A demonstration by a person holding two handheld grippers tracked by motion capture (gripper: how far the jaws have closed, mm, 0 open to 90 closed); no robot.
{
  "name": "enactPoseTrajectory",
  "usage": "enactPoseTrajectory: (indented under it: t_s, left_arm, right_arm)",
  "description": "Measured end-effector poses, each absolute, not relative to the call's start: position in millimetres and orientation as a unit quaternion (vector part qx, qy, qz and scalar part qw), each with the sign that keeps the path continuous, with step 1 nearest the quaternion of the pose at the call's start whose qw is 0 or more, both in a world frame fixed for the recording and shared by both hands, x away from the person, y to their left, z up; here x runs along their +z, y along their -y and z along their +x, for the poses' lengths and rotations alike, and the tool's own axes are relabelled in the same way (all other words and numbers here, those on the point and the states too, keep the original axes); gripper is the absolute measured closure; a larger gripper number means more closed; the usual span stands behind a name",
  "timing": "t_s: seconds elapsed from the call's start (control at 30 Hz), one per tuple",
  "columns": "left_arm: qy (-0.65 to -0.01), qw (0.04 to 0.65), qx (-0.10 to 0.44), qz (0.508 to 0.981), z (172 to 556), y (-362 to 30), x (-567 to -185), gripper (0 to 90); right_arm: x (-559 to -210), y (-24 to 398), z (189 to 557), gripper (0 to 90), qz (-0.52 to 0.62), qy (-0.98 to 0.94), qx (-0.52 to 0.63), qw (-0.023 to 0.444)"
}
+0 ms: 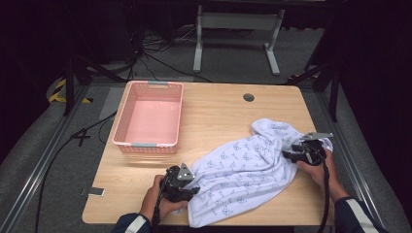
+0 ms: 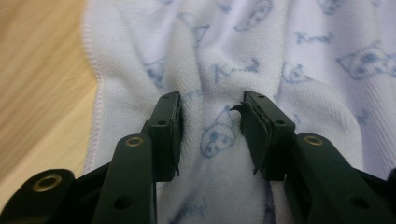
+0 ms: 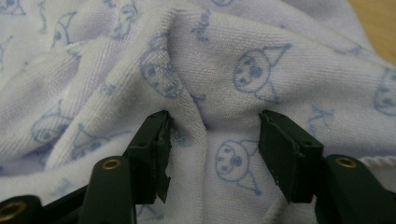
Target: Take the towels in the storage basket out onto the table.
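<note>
Towel [image 1: 243,170] lies between both open tools [image 1: 187,187] [image 1: 296,153], pink basket [image 1: 148,119] well apart.

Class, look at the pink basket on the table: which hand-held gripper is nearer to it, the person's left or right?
Left. The left hand-held gripper sits just below the pink basket, at the towel's near-left edge; the right hand-held gripper is across the towel, far right.

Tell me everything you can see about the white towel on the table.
The towel is white, soft terry-like cloth printed with small blue cartoon faces and lettering, with a stitched hem along its edge. It lies crumpled and creased on the near right part of the wooden table, spread between both hands. The left gripper and right gripper each straddle a fold of it with jaws apart, not pinching.
</note>
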State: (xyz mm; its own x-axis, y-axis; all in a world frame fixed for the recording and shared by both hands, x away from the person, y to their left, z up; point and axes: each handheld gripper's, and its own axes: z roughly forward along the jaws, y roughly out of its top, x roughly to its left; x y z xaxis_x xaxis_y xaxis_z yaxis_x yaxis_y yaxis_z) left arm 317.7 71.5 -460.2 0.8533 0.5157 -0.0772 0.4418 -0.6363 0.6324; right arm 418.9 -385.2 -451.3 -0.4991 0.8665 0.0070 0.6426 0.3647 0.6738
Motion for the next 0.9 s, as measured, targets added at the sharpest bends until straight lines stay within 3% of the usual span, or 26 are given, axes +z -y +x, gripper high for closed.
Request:
enactPoseTrajectory:
  t_s: [0.13, 0.33, 0.4, 0.47, 0.57, 0.6, 0.7, 0.83, 0.9]
  left_arm:
    - [-0.251, 0.331, 0.044, 0.909, 306.7, -45.9, -458.8, 58.6]
    - [-0.182, 0.326, 0.028, 0.927, 285.7, -1.0, -456.6, 64.0]
    - [-0.162, 0.326, 0.026, 0.931, 279.9, 10.0, -453.1, 57.2]
    - [-0.158, 0.334, 0.029, 0.929, 282.4, 11.7, -445.7, 53.7]
    - [-0.182, 0.367, 0.051, 0.911, 298.6, 4.4, -430.4, 50.2]
    - [-0.186, 0.370, 0.056, 0.909, 304.4, 2.8, -427.4, 49.3]
    - [-0.212, 0.371, 0.109, 0.897, 333.0, -0.4, -422.8, 46.2]
    - [-0.249, 0.385, 0.115, 0.881, 368.9, -4.4, -427.1, 46.1]
    - [-0.248, 0.390, 0.116, 0.879, 392.0, -3.0, -436.6, 51.0]
  right_arm:
    - [-452.1, 373.7, 447.2, 41.9, 0.457, -0.810, 0.319, 0.180]
    - [-453.5, 350.9, 472.9, 41.0, 0.419, -0.828, 0.329, 0.175]
    - [-450.4, 345.7, 476.1, 36.6, 0.426, -0.830, 0.311, 0.180]
    - [-445.7, 345.7, 471.6, 39.3, 0.422, -0.834, 0.295, 0.198]
    - [-436.4, 356.7, 459.6, 41.5, 0.437, -0.813, 0.329, 0.200]
    - [-433.5, 362.3, 454.8, 40.5, 0.439, -0.808, 0.348, 0.182]
    - [-432.8, 368.5, 442.8, 41.1, 0.436, -0.807, 0.362, 0.167]
    - [-441.4, 368.4, 425.3, 41.6, 0.424, -0.827, 0.330, 0.165]
    - [-447.4, 368.1, 420.7, 41.0, 0.421, -0.838, 0.301, 0.170]
